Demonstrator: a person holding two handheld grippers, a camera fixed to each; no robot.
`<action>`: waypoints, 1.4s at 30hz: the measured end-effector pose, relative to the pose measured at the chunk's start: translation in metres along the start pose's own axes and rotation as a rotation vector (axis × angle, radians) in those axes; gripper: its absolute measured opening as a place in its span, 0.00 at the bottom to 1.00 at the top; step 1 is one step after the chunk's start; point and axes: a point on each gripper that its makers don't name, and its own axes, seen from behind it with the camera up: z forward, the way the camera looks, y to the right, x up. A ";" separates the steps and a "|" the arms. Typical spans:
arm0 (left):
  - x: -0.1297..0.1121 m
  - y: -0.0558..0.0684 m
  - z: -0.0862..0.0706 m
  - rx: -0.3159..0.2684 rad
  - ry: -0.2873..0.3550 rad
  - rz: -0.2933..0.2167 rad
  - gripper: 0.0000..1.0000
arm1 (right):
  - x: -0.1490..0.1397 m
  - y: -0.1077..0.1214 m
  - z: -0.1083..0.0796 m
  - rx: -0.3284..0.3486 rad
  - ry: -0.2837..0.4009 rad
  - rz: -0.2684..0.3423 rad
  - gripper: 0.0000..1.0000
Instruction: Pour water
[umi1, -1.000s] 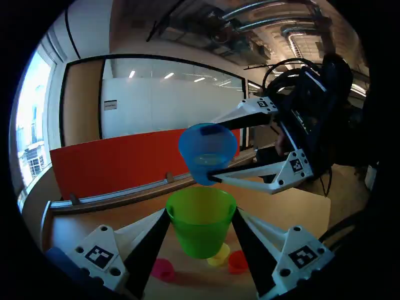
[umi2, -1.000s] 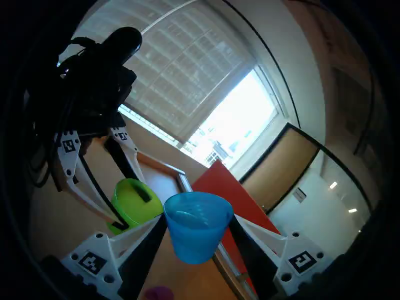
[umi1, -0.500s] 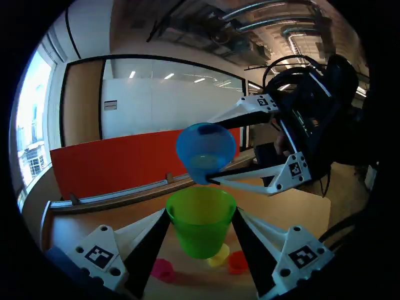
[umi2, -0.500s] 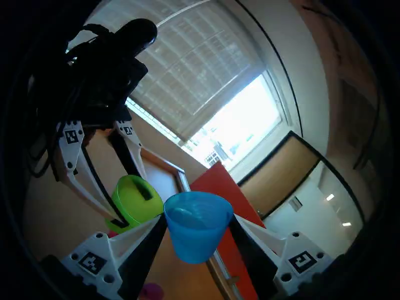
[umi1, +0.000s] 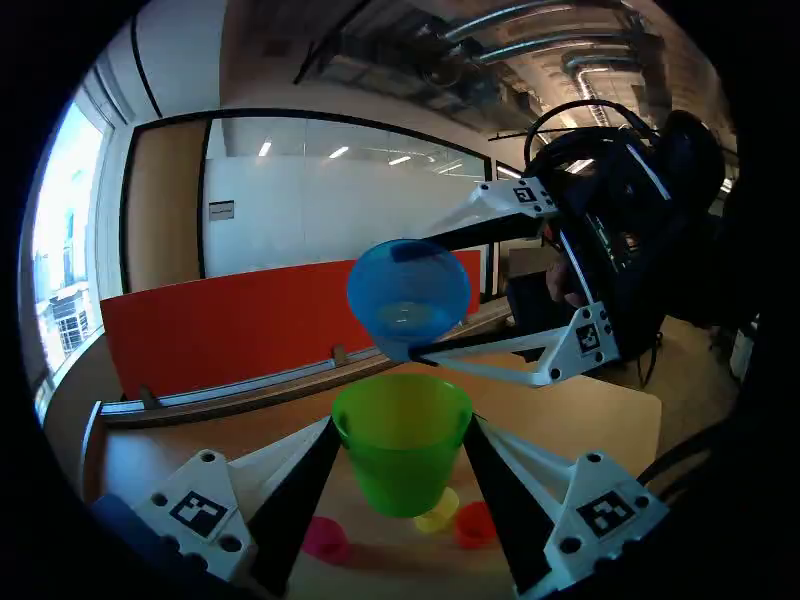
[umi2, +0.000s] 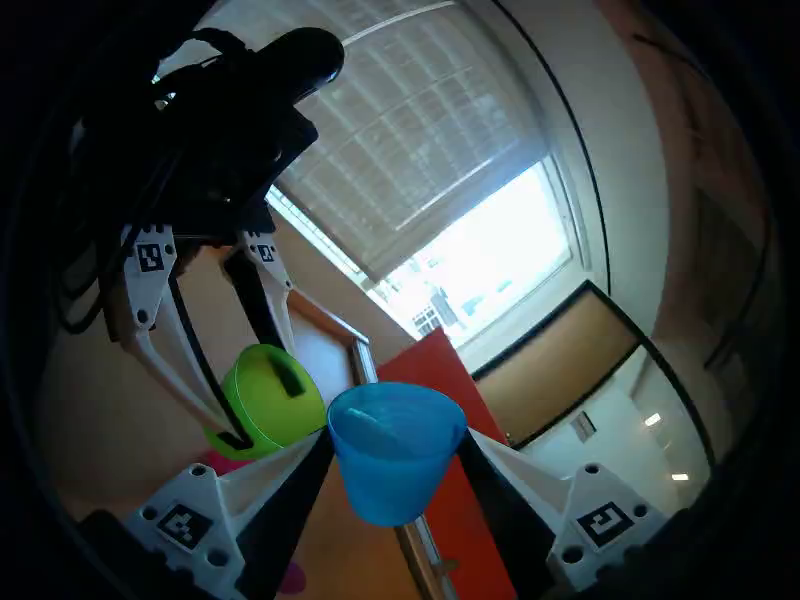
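In the left gripper view my left gripper (umi1: 402, 450) is shut on a green cup (umi1: 402, 440), held upright above the wooden table (umi1: 560, 410). Just above it a blue cup (umi1: 408, 295) with some water in it is tipped toward the green cup, and the right gripper (umi1: 420, 300) holds it from the right. In the right gripper view my right gripper (umi2: 393, 462) is shut on the blue cup (umi2: 393, 460). The green cup (umi2: 258, 400) sits lower left between the left gripper's white fingers (umi2: 165, 350).
Small pink (umi1: 325, 537), yellow (umi1: 438, 512) and red (umi1: 472, 524) cups stand on the table under the green cup. A red partition (umi1: 220, 325) runs along the table's far edge. A bright window with a blind (umi2: 460, 250) lies beyond.
The blue cup has tilted further toward the green cup and shifted slightly left and up in the left gripper view. The left gripper and green cup stay still.
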 end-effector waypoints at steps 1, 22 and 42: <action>0.000 0.000 0.000 0.000 0.000 0.000 0.85 | 0.001 0.000 0.000 0.000 0.000 -0.002 0.91; 0.001 0.000 0.000 0.000 0.004 0.000 0.85 | 0.015 0.000 0.000 0.009 0.002 -0.131 0.90; 0.004 0.001 -0.001 -0.001 0.007 0.003 0.85 | 0.015 0.004 0.003 0.014 0.001 -0.210 0.90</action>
